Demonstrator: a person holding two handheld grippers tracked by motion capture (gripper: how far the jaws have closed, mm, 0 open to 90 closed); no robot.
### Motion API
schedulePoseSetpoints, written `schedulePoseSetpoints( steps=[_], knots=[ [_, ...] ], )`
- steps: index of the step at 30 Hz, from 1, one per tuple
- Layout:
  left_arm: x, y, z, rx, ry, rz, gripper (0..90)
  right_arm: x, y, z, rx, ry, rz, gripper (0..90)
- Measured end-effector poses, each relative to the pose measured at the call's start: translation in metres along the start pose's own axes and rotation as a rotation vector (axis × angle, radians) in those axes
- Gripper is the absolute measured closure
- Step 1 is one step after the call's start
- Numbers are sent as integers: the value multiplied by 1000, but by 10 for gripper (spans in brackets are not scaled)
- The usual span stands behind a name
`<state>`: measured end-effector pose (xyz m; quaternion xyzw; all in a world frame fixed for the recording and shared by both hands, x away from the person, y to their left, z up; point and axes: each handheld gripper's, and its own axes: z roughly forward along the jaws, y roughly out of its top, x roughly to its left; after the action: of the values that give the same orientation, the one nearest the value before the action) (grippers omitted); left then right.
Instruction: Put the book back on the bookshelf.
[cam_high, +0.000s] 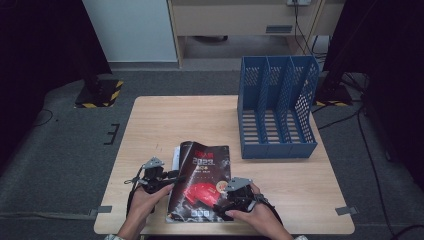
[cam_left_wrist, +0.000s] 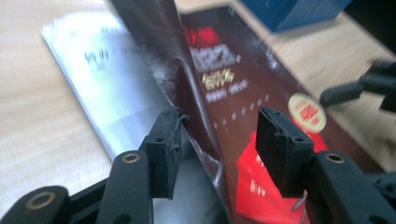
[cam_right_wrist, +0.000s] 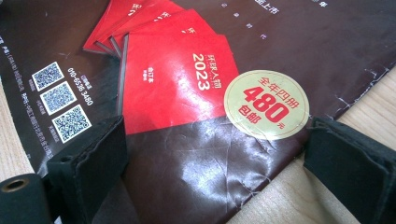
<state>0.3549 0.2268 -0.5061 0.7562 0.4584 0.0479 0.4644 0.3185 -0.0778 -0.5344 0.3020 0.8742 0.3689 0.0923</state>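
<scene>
Magazine (cam_high: 200, 182), dark glossy cover with red printed booklets and a round cream price sticker (cam_right_wrist: 266, 105), lying at the near edge of the wooden table (cam_high: 160, 120), between both hands.

Right gripper (cam_high: 231, 199), at the magazine's near right corner: jaws wide apart, straddling the cover's corner edge in the right gripper view, pads clear of the paper.

Left gripper (cam_high: 175, 178), at the magazine's left edge: jaws partly open. The raised edge of the cover stands between them; one pad (cam_left_wrist: 164, 151) touches the edge, the other stands apart over the cover. No firm pinch visible.

White inner page (cam_left_wrist: 102, 88), exposed beneath the lifted cover, flat on the table.

Blue file rack (cam_high: 277, 107), three slots, upright at the table's far right, well apart from the magazine.
</scene>
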Motion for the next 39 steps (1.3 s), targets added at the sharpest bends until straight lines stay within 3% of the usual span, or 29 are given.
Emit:
schedulePoseSetpoints(
  steps=[2, 5, 7, 8, 11, 13, 15, 16, 19, 21, 25, 32, 39],
  knots=[
    [0, 1, -1, -11, -10, -3, 519, 0, 0, 0, 0, -1, 0, 65],
    [-4, -1, -1, 18, -55, -12, 513, 0, 0, 0, -2, 0, 2, 64],
    [-6, -1, 0, 33, -52, -6, 506, 0, -1, 0, -7, -1, 0, 64],
    [-9, -4, 1, 62, -32, 25, 499, 0, -1, 0, -6, 1, 0, 64],
    [-12, -5, 8, 77, -9, 29, 482, 0, -1, 0, -5, 0, -1, 64],
    [-12, -4, 19, 101, 49, 31, 494, 0, -1, 0, -6, -1, 0, 64],
    [-14, -4, 25, 108, 67, 51, 526, 0, -1, 0, -5, -1, 0, 63],
    [-14, -4, 25, 108, 67, 51, 545, 0, -1, 0, -5, -1, 0, 63],
    [-19, -4, 31, 114, 135, 73, 697, -1, 1, 1, 7, -2, -4, 55],
    [-20, -4, 31, 108, 157, 72, 771, -1, 2, 1, 9, 2, -1, 55],
    [-19, -2, 25, 86, 124, 39, 889, -6, 4, -2, 31, 34, -32, 61],
    [-20, -2, 23, 70, 117, 58, 898, -19, 6, -11, -11, -6, -15, 135],
    [-22, -4, 16, 20, 106, 66, 899, -21, 7, -13, -29, 3, 6, 162]
  ],
)
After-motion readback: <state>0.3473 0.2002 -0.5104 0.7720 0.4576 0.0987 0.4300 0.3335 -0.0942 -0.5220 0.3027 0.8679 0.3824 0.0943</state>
